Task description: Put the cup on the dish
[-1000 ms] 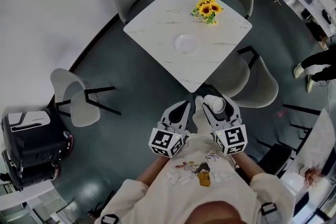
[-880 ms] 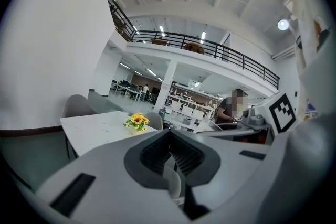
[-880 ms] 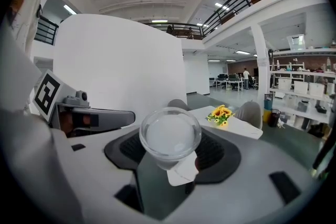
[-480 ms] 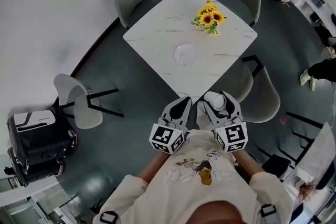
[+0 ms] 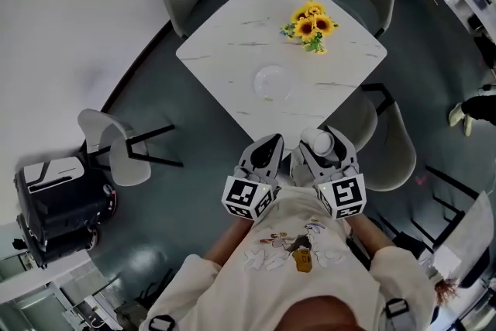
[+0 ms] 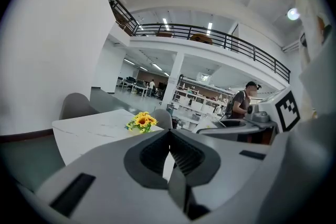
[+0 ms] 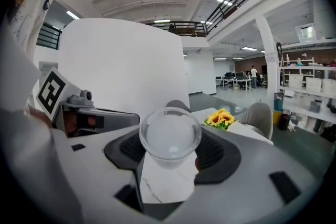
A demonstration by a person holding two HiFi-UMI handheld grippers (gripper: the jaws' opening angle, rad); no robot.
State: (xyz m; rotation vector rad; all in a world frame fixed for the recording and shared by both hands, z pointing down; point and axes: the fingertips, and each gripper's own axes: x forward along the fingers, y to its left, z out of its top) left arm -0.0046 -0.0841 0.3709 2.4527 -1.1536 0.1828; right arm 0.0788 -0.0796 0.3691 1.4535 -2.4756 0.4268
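At the far left a black wheeled case (image 5: 58, 201) stands on the dark floor, with a pale grey shell chair (image 5: 116, 151) just beyond it, both well apart from the work. The left gripper (image 5: 266, 151) is held close to the person's chest, and its own view shows the two jaws pressed together with nothing between them. Ahead of it stands the white marble-look square table (image 5: 225, 43), one corner pointing toward the person, and near the table's middle lies the clear, shallow round glass dish (image 5: 273, 81), with nothing on it. The right gripper (image 5: 322, 149) pinches the clear plastic cup (image 7: 169, 136) upright, off the table and short of its near corner. A small bunch of yellow sunflowers (image 5: 310, 21) sits on the far right part of the tabletop.

This looks like the carry stage: cup in hand, not yet over the table. The next move probably calls for reaching forward past the corner, keeping the cup level, centring it over the dish, then lowering before letting go.
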